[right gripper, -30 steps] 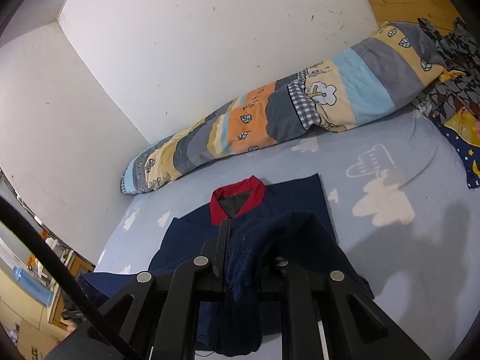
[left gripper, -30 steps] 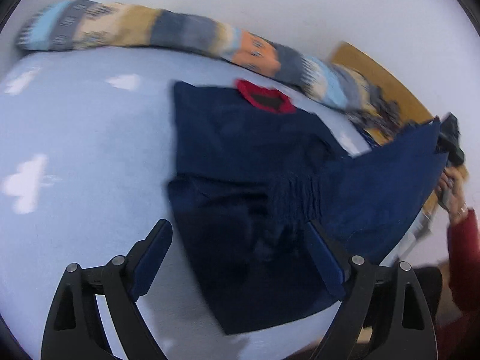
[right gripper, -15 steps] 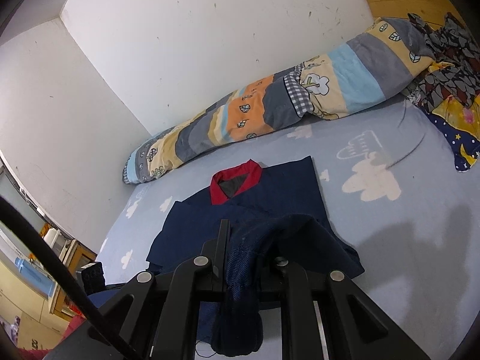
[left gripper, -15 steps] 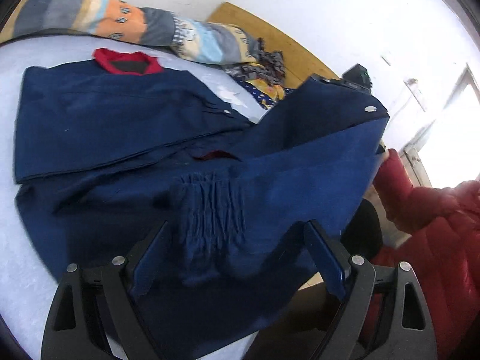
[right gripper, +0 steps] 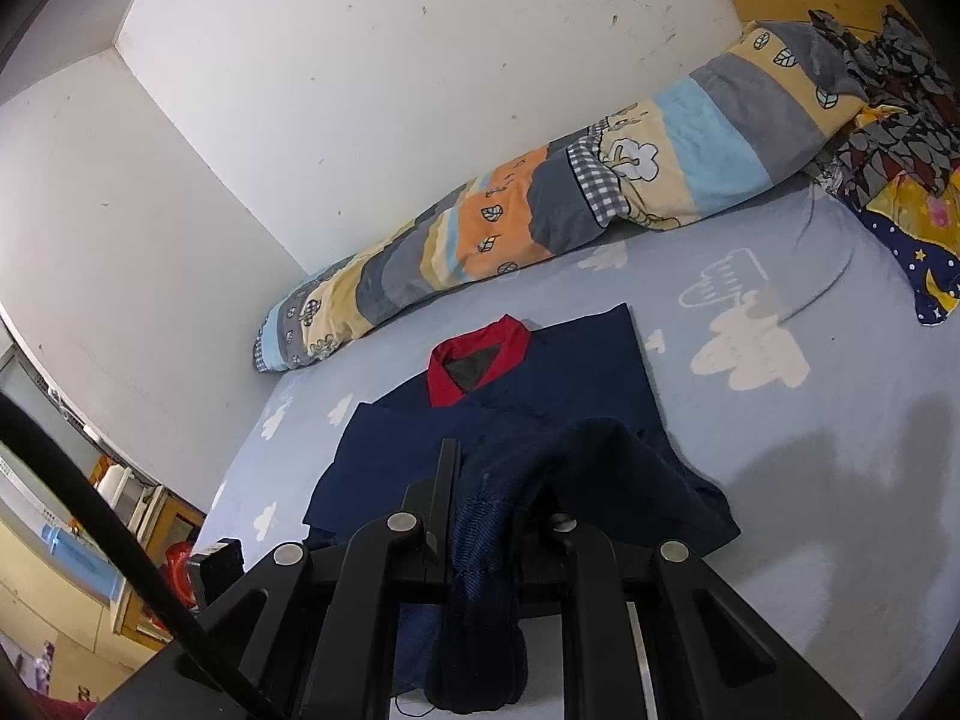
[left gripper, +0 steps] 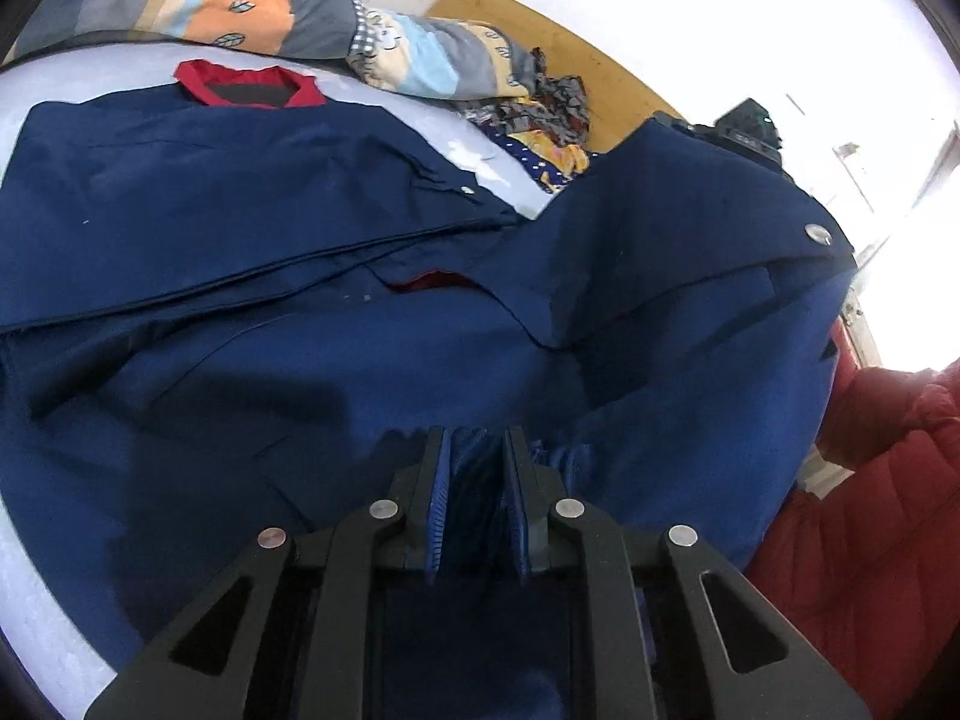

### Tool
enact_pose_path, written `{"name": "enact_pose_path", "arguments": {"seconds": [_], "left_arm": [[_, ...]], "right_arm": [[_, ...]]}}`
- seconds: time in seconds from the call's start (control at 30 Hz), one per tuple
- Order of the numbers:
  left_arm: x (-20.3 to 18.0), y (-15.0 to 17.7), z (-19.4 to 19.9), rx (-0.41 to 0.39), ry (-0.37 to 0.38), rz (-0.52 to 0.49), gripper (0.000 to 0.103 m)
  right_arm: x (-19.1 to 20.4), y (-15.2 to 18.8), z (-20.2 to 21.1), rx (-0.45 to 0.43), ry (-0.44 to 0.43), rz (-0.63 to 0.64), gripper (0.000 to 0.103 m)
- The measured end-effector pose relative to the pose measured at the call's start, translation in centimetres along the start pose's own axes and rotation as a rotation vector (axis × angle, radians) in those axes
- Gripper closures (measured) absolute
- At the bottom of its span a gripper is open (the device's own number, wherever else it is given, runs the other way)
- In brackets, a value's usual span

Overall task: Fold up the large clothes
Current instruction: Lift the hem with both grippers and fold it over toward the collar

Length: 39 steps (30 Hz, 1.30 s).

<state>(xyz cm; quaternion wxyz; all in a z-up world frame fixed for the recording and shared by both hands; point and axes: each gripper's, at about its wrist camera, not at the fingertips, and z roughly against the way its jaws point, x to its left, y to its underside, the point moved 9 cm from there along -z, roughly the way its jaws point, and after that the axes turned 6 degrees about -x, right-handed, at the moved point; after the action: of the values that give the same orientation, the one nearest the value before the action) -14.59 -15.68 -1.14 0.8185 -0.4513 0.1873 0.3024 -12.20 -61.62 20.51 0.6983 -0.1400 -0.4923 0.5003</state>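
A navy jacket (left gripper: 300,210) with a red collar (left gripper: 249,87) lies on the light blue bed sheet (right gripper: 780,420). In the right wrist view the jacket (right gripper: 540,378) lies partly folded, collar (right gripper: 480,354) towards the wall. My left gripper (left gripper: 476,438) sits at the near edge, its jaws closing with the ribbed navy hem pinched between the blue pads. My right gripper (right gripper: 498,468) is shut on a bunch of ribbed navy fabric that drapes over its right finger. In the left wrist view the jacket's right side is lifted up towards a black device (left gripper: 744,126).
A striped patchwork quilt (right gripper: 540,204) is rolled along the wall. A pile of patterned clothes (right gripper: 888,120) lies by the wooden headboard (left gripper: 540,24). A person's red padded sleeve (left gripper: 870,510) is at the right. Furniture stands beyond the bed's left edge (right gripper: 120,540).
My left gripper swung in low over the jacket's near edge and its wide-open jaws closed onto the ribbed hem. The right gripper kept its grip and hardly moved.
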Motion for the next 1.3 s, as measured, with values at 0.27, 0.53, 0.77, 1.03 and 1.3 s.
{"name": "enact_pose_path", "arguments": {"seconds": [0.27, 0.53, 0.77, 1.03, 1.3], "left_arm": [[0.4, 1.1, 0.8, 0.095, 0.063, 0.013, 0.013], [-1.8, 2.5, -2.9, 0.248, 0.117, -0.094, 0.019], [-2.8, 4.1, -5.9, 0.301, -0.03, -0.24, 0.07], [-3.3, 1.2, -1.0, -0.003, -0.247, -0.231, 0.081], [-0.1, -8.5, 9.2, -0.373, -0.423, -0.123, 0.085]], "right_arm": [[-0.1, 0.5, 0.0, -0.002, -0.001, -0.01, 0.09], [-1.1, 2.5, 1.4, -0.005, -0.027, -0.047, 0.09], [-3.3, 5.8, 3.0, 0.012, -0.019, -0.09, 0.09], [-4.2, 5.6, 3.1, -0.002, -0.021, -0.106, 0.09], [-2.6, -0.3, 0.7, -0.054, -0.038, -0.109, 0.09]]}}
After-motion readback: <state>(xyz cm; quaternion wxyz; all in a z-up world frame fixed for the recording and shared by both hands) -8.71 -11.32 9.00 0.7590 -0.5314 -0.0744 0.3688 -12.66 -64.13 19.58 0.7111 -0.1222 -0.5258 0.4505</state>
